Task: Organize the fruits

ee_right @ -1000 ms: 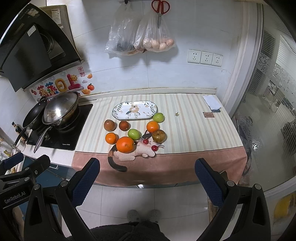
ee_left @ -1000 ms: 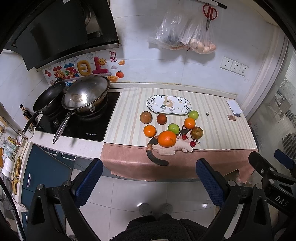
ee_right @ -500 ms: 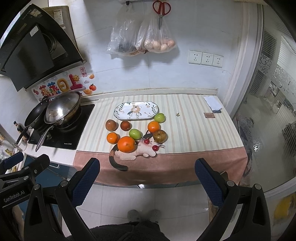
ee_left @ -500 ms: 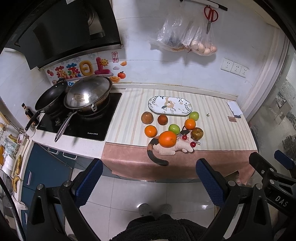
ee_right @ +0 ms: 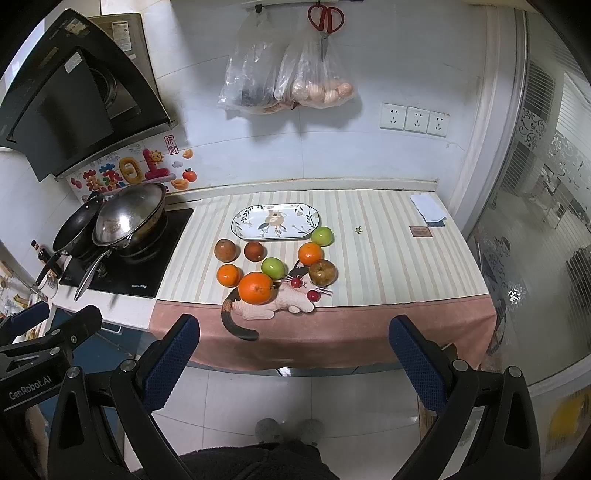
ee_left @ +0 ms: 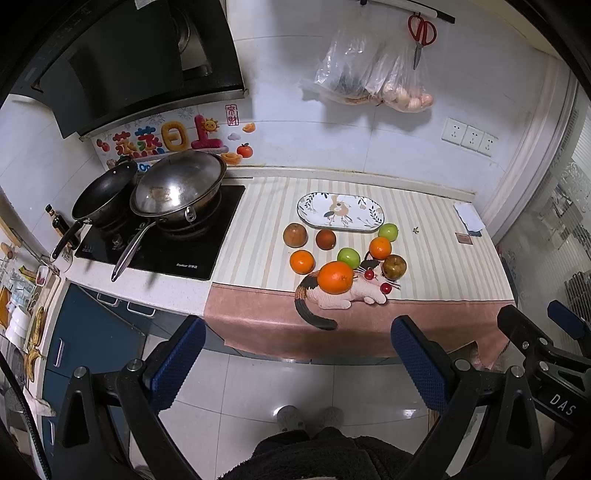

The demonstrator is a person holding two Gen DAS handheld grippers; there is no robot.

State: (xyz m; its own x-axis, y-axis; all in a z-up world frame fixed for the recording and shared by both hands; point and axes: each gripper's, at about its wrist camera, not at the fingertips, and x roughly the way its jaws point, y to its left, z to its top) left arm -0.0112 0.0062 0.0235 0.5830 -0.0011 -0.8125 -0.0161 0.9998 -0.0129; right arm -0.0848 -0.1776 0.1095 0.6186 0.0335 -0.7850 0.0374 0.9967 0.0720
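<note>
Several fruits lie on the striped counter cloth in front of an empty oval patterned plate (ee_left: 340, 212) (ee_right: 275, 222). A large orange (ee_left: 335, 277) (ee_right: 256, 288) rests on a plush cat (ee_left: 347, 295) (ee_right: 280, 301). Around it are small oranges (ee_left: 301, 261), green apples (ee_left: 348, 257) and brown fruits (ee_left: 295, 235). Two cherries (ee_left: 386, 288) lie on the cat's face. My left gripper (ee_left: 297, 354) and right gripper (ee_right: 293, 350) are both open and empty, held well back from the counter above the floor.
A hob with a wok (ee_left: 177, 192) and a black pan (ee_left: 101, 197) is at the left. Plastic bags (ee_right: 291, 85) and red scissors (ee_right: 327, 22) hang on the wall. A folded cloth (ee_right: 428, 212) lies at the counter's far right.
Both views have drifted slightly nearer and to the right of the counter. The fruits have not moved and both grippers stay open.
</note>
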